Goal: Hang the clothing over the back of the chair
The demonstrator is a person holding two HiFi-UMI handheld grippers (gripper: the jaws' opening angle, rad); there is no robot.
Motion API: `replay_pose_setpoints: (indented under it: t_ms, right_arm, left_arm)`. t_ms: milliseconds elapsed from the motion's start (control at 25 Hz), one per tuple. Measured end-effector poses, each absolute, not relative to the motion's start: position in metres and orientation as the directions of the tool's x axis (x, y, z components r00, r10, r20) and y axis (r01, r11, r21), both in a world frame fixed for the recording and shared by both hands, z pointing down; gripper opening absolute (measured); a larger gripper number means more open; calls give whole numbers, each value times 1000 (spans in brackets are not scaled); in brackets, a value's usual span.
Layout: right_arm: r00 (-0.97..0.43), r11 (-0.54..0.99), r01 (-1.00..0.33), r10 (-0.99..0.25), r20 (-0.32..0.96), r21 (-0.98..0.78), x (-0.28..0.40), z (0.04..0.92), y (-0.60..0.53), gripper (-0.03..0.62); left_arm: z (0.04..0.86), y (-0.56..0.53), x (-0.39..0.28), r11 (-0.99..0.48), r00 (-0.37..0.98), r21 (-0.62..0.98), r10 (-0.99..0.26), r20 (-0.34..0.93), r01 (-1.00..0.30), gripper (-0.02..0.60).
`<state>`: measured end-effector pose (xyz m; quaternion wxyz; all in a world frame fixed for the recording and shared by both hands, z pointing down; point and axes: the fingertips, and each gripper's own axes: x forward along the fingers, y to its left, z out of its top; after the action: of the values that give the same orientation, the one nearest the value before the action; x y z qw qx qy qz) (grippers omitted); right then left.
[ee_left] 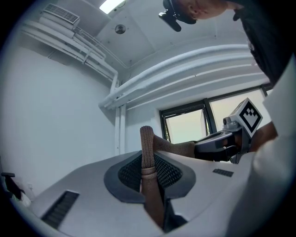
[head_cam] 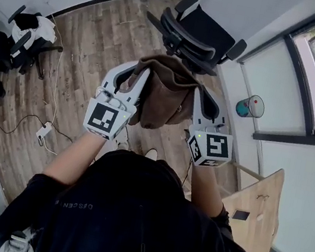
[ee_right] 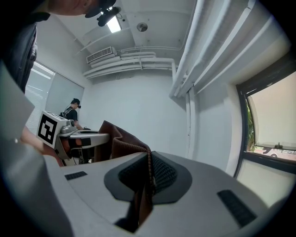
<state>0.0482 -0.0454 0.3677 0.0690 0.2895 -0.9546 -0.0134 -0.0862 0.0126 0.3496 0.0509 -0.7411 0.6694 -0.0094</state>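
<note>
**Two grippers clamped on one brown garment**

Only the head view shows the black office chair (head_cam: 199, 30), which stands at the far side of the wood floor (head_cam: 93, 45). The brown knit garment (head_cam: 163, 93) hangs in the air just near of the chair, stretched between both grippers. The left gripper view alone shows a thick ribbed hem (ee_left: 147, 148) standing upright, with the left gripper (ee_left: 149, 178) clenched on it. The right gripper view shows the right gripper (ee_right: 148, 178) clenched on a thin folded edge (ee_right: 149, 166). The fabric is dark brown, soft and bunched in loose folds.
</note>
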Motion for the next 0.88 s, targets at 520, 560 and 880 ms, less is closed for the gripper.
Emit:
replay_pose_setpoints:
  t_ms: [520, 560, 880]
  right_arm:
    - [-708, 711, -696, -703, 68, 98, -7, 322, -88, 34]
    - [-701, 704, -703, -710, 63, 102, -10, 319, -90, 34]
    - [-665, 661, -738, -746, 20, 132, -29, 291, -113, 34]
  left_arm:
    - [296, -54, -154, -284, 301, -124, -942, -146, -951, 64]
    - [294, -59, -157, -295, 312, -126, -938, -148, -947, 64]
    - [266, -89, -179, -347, 369, -145, -913, -175, -927, 64]
